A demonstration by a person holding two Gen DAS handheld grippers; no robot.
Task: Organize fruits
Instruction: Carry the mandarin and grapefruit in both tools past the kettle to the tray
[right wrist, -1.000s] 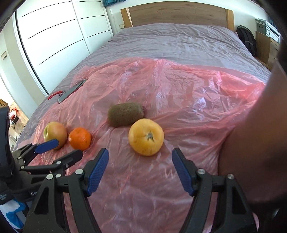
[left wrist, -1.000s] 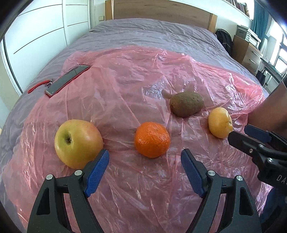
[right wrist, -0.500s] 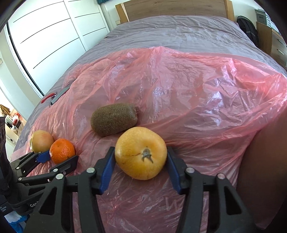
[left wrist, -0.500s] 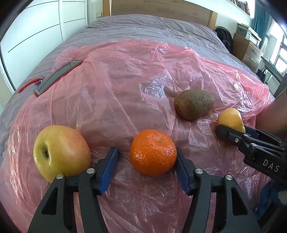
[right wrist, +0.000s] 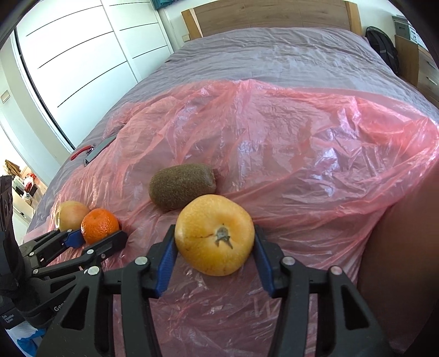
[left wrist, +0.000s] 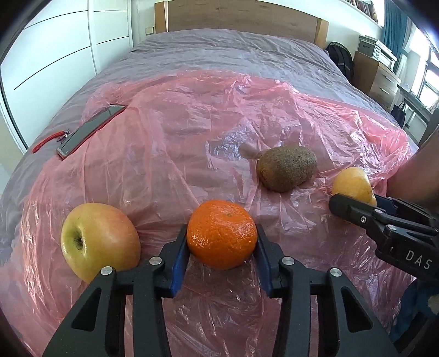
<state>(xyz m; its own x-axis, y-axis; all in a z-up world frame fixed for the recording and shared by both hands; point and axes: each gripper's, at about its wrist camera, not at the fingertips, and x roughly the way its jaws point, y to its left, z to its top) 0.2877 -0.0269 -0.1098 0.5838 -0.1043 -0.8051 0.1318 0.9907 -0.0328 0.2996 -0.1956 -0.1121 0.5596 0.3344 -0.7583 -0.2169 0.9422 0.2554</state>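
Note:
Four fruits lie on a pink plastic sheet [left wrist: 192, 137] spread over a bed. My left gripper [left wrist: 222, 247] is shut on the orange mandarin [left wrist: 222, 233], blue pads against both its sides. A yellow-green apple [left wrist: 98, 241] sits just left of it. My right gripper [right wrist: 214, 247] is shut on the yellow fruit [right wrist: 214, 233], stem toward the camera. The brown kiwi [right wrist: 182, 189] lies just behind the yellow fruit; it also shows in the left wrist view [left wrist: 286, 167]. Each gripper shows in the other's view, the right gripper [left wrist: 356, 203] and the left gripper [right wrist: 96, 236].
A dark phone [left wrist: 90, 131] with a red strap [left wrist: 49, 138] lies at the sheet's left edge. The grey bedspread [left wrist: 233, 52] stretches to a wooden headboard [left wrist: 241, 16]. White wardrobe doors [right wrist: 82, 55] stand left, a wooden dresser [left wrist: 376, 74] right.
Both grippers moved forward and closed: the left onto the mandarin, the right onto the yellow fruit. Both were open and behind the fruits one second ago.

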